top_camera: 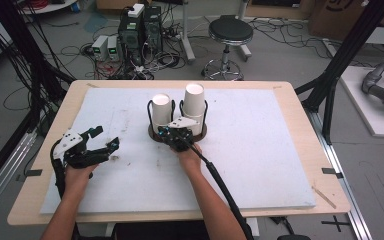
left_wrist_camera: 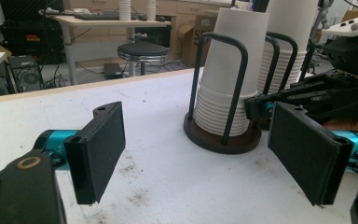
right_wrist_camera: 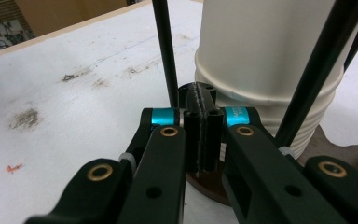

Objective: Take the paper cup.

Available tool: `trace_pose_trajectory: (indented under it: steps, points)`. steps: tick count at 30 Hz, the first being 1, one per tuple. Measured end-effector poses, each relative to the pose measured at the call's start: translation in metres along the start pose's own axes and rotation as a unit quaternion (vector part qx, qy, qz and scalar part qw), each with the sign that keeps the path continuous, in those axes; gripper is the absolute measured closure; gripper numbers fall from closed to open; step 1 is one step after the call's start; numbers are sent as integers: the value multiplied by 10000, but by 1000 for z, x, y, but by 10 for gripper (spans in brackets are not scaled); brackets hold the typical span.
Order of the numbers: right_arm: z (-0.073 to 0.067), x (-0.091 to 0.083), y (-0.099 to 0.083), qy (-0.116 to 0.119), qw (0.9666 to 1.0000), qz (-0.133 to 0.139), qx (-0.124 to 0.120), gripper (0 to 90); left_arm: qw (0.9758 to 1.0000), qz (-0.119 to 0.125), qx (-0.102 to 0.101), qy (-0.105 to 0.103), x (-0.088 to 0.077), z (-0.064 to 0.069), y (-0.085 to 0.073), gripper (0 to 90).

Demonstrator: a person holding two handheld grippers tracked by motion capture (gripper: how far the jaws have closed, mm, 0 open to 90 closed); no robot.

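Beside the wire cup holder [right_wrist_camera: 168, 51] of unmarked white paper cups [right_wrist_camera: 265, 60], the right gripper [right_wrist_camera: 200, 100] is closed empty; the left gripper [left_wrist_camera: 196, 154] stands apart.

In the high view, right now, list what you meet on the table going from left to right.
left gripper → shorter stack of paper cups → taller stack of paper cups. The right gripper overlaps the cup holder's base in front of the stacks, so it is left out of the order.

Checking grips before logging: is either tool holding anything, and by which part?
Nothing is held. The right tool is shut empty beside the cup stack; the left tool is open.
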State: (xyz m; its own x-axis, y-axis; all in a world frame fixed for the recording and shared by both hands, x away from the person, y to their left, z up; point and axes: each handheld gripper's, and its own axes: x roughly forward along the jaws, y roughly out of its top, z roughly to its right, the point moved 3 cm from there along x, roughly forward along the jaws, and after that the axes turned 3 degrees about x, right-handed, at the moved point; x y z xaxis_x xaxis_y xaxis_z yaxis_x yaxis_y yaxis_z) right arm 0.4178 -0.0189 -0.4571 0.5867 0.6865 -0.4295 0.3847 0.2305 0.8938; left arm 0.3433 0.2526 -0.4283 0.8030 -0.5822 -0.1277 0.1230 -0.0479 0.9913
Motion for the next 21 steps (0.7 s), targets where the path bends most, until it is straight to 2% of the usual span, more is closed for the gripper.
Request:
trace_pose_trajectory:
  steps: [3, 9, 18, 21]
  points:
    - [0, 1, 0, -93, 9999, -93, 51, 900, 10000, 4, -6, 1, 0, 0, 0, 190]
    - [-1, 2, 0, -177, 9996, -51, 210, 900, 10000, -1, 25, 36, 0, 1, 0, 190]
    - [-2, 2, 0, -234, 9995, -56, 187, 900, 10000, 10, 42, 14, 4, 5, 2, 190]
    - [-2, 2, 0, -236, 9995, -57, 193, 900, 9999, 99, 9, -101, 6, 9, 9, 190]
